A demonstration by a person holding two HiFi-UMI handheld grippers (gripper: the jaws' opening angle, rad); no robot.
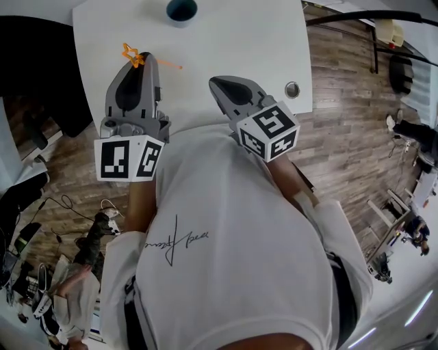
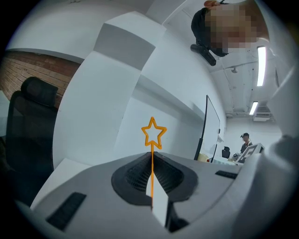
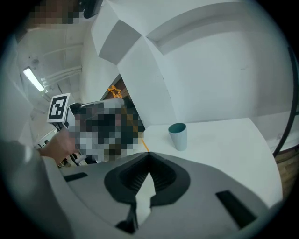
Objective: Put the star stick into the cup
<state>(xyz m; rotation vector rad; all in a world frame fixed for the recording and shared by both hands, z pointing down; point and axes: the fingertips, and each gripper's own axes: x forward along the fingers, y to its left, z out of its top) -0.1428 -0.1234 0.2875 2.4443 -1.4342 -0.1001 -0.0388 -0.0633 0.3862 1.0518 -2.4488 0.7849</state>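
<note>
An orange star stick is clamped in my left gripper, above the near left part of the white table. In the left gripper view the star stands just past the jaws, and the left gripper is shut on the stick's thin shaft. A teal cup stands upright at the table's far edge. My right gripper hovers to the right, shut with nothing in it. In the right gripper view the cup stands ahead of the right gripper, and the stick's tail shows just beyond it.
A black office chair stands left of the table. A round cable grommet sits near the table's right edge. Wooden floor lies to the right, with cables and clutter at the lower left. A person stands far off.
</note>
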